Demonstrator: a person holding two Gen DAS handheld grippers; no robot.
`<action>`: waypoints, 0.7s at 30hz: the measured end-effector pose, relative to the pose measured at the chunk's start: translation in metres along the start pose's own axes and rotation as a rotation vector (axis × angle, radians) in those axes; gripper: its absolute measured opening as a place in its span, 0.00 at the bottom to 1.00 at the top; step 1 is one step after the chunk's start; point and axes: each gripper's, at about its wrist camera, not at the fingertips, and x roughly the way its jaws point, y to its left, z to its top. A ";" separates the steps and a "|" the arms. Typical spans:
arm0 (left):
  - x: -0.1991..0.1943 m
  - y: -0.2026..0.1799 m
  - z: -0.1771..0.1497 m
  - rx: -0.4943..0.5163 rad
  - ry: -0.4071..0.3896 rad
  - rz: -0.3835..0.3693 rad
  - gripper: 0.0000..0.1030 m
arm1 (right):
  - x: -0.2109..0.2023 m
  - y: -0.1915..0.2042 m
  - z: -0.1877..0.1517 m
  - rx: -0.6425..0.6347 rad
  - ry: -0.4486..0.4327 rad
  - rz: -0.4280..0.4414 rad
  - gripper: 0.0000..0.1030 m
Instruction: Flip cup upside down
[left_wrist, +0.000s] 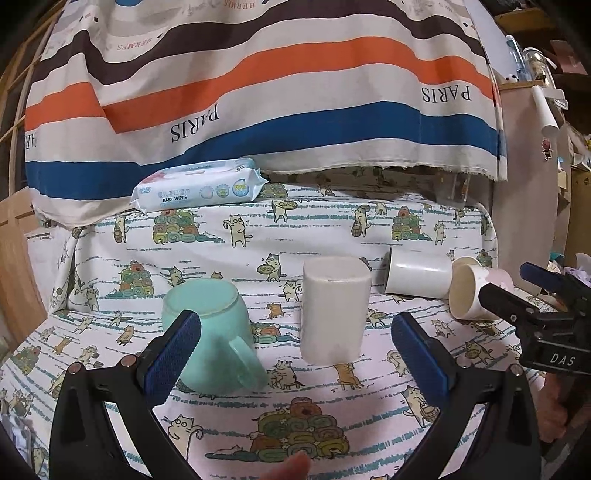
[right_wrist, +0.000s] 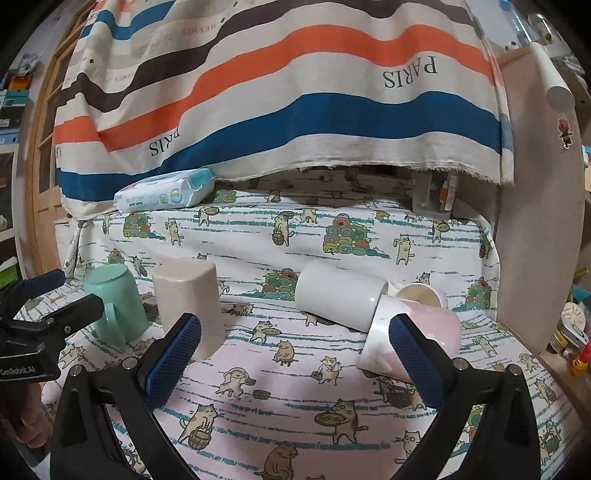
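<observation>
Apparently both grippers (left_wrist: 295, 354) (right_wrist: 295, 354) gape wide, empty.

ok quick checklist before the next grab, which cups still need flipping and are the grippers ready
1. Left gripper open, empty: ok.
2. Right gripper open, empty: ok.
3. Mint mug upside down: ok.
4. Beige cup upside down: ok.
5. White cup flipped: not ok, lies on its side.
6. Pink cup flipped: not ok, on its side against the white cup; a third cup behind, cannot tell.
</observation>
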 end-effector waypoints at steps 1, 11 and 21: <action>0.001 0.000 0.000 -0.001 0.001 0.003 1.00 | 0.000 0.000 0.000 0.002 0.000 -0.001 1.00; 0.001 0.001 0.000 0.000 0.002 0.004 1.00 | 0.000 0.000 0.000 -0.003 0.005 -0.006 1.00; 0.000 0.002 -0.002 0.003 0.002 0.012 1.00 | 0.001 0.000 0.000 -0.003 0.006 -0.005 1.00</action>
